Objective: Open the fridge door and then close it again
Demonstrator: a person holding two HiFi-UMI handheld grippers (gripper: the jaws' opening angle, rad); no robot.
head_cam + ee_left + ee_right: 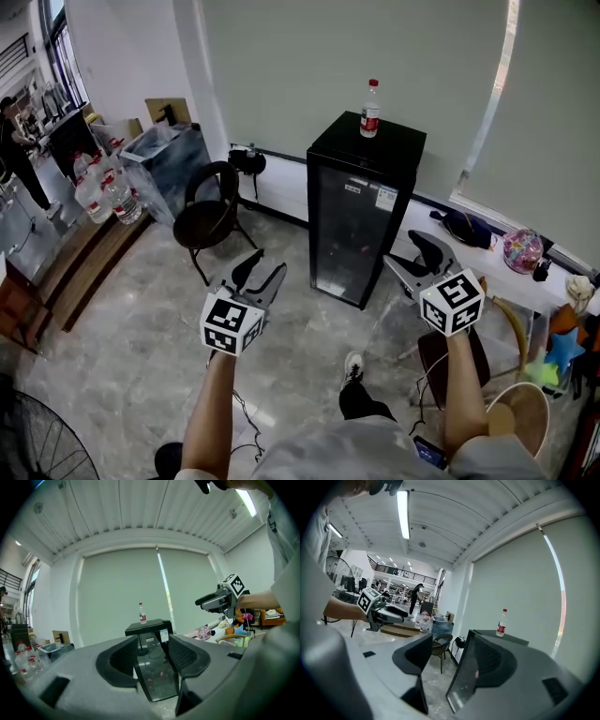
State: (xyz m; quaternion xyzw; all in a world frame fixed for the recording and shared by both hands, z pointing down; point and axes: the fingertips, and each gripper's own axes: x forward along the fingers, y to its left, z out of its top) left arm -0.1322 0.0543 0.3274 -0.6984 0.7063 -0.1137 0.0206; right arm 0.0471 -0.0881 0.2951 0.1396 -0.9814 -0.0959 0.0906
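Observation:
A black fridge (pixel 354 230) with a glass door stands against the far wall, its door shut, and a plastic bottle (pixel 370 109) with a red label stands on top. My left gripper (pixel 260 272) hovers open and empty in front of the fridge's left side, well short of it. At the front right corner my right gripper (pixel 420 255) is open too, with nothing between its fingers. The left gripper view frames the fridge (pixel 155 673) and bottle (pixel 142 613) between the jaws of the left gripper (pixel 152 656). In the right gripper view the fridge (pixel 461 681) lies just past the right gripper (pixel 450 657).
A black chair (pixel 210 214) stands left of the fridge, with a grey bin (pixel 171 157) and water bottles (pixel 105 192) behind it. A low ledge (pixel 487 258) with clutter runs right. A stool (pixel 439 361), a white bucket (pixel 521 412) and a fan (pixel 42 450) sit nearer me.

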